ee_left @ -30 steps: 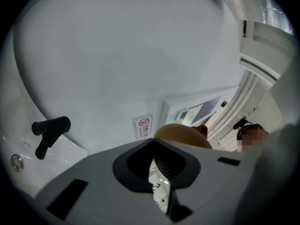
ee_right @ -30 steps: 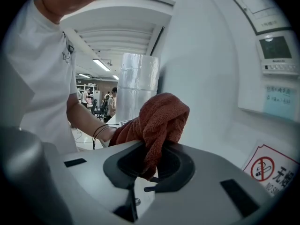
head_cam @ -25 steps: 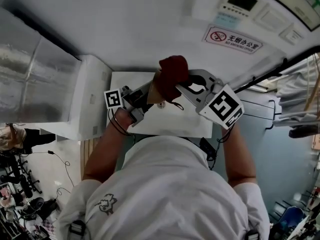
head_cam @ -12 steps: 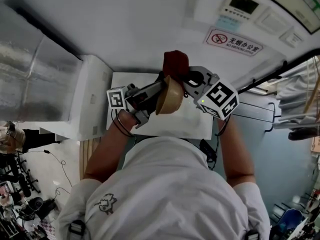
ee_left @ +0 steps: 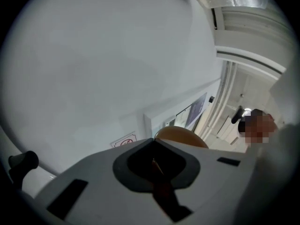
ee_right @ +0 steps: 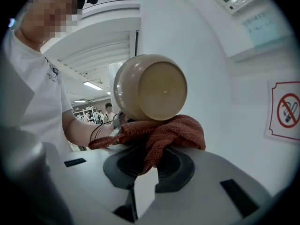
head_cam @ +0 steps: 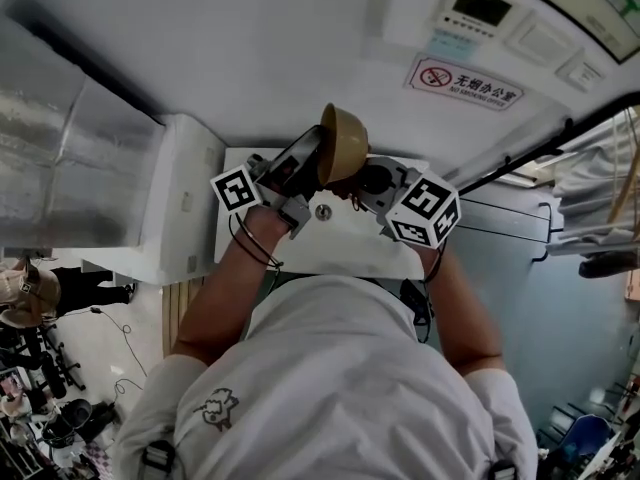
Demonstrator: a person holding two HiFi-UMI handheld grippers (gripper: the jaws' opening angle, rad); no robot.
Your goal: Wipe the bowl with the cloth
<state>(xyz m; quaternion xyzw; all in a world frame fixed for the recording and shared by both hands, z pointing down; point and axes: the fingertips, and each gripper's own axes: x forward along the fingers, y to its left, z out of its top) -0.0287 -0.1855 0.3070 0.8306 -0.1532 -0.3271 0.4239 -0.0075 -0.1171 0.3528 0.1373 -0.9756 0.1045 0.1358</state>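
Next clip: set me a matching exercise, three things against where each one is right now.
Things:
1. bowl
2. cloth
3. no-smoking sign

Places:
A. fixed to the wall
B. clamped in the right gripper
C. held by the left gripper

Pairs: 1-C, 2-B, 3-A.

Both forearms were raised ahead of the person's chest and angled inward, so the two grippers met just beside each other. The left gripper [head_cam: 316, 164] had its jaws closed on the bowl [head_cam: 345, 143] rim. The right gripper [ee_right: 146, 171] had its jaws clamped on the red cloth [ee_right: 165, 132].
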